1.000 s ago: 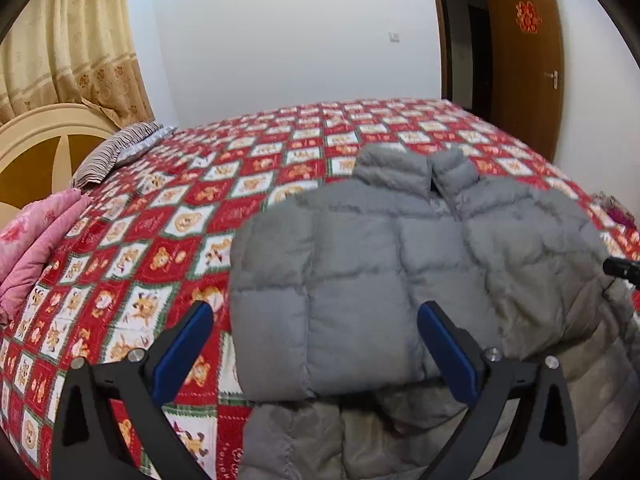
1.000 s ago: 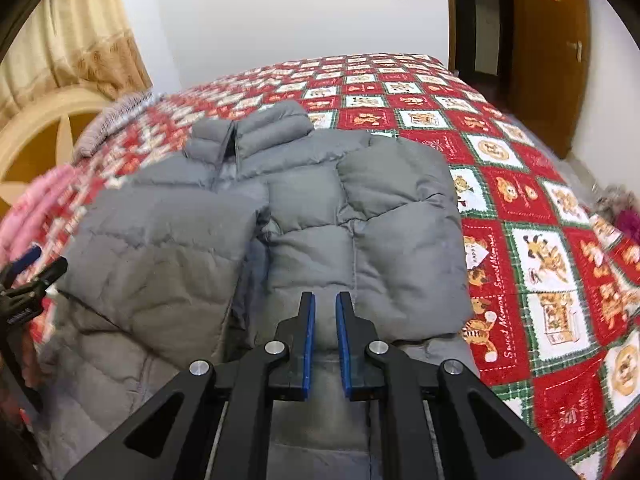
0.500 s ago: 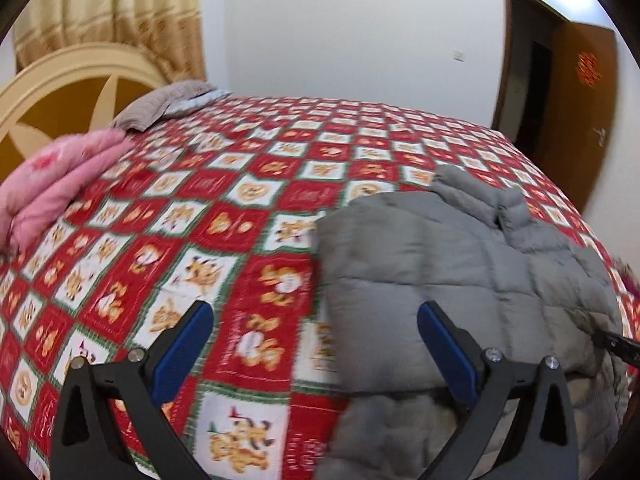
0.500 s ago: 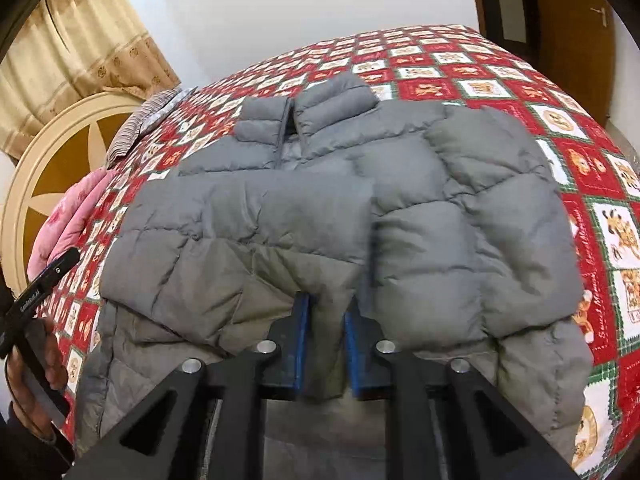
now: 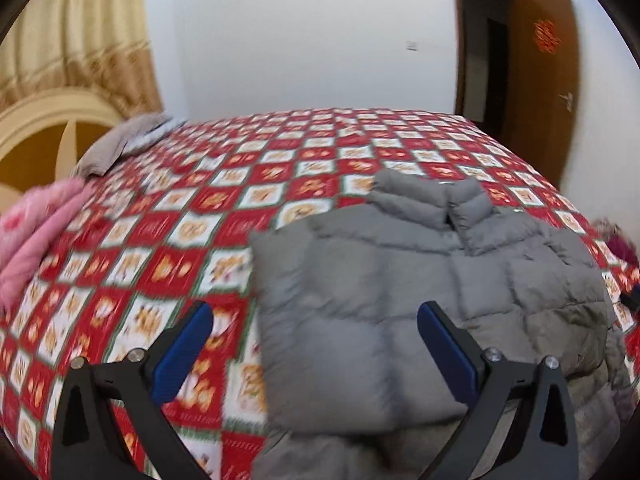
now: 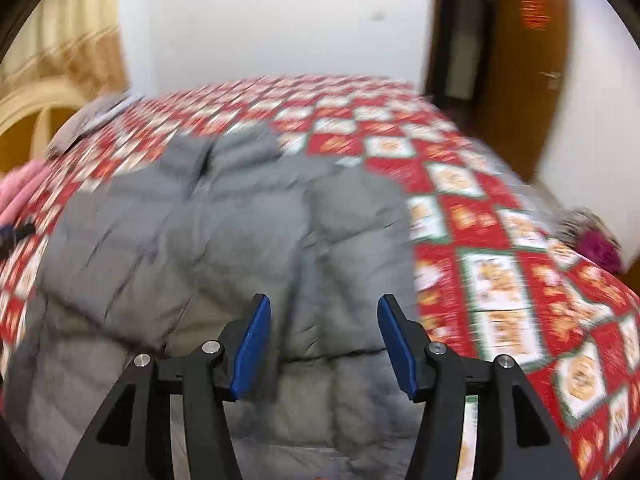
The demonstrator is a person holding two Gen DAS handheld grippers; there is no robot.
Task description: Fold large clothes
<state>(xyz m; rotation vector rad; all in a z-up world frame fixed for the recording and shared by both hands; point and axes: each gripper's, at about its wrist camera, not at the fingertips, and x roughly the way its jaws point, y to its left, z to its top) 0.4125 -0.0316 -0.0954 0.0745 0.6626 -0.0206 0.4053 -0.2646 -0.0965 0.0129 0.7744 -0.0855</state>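
A grey puffer jacket [image 5: 400, 300] lies on the bed with its collar far from me and both sleeves folded in over its front. My left gripper [image 5: 314, 320] is open above the jacket's left edge, nothing between its blue pads. In the right wrist view the same jacket [image 6: 240, 240] fills the middle. My right gripper [image 6: 324, 320] hovers over the jacket's right sleeve near the hem; its jaws are opening and the pads press on nothing.
A red and white patchwork quilt [image 5: 200, 220] covers the bed. Pink bedding [image 5: 36, 232] and a grey pillow [image 5: 120, 144] lie at the left by a curved headboard [image 5: 36, 128]. A brown door [image 6: 520, 60] stands at the right. A purple item [image 6: 596, 248] sits at the bed's right edge.
My right gripper, shut in the earlier frames, has opened wide and lifted a little off the jacket. The left view swung left and back again; its gripper stayed open.
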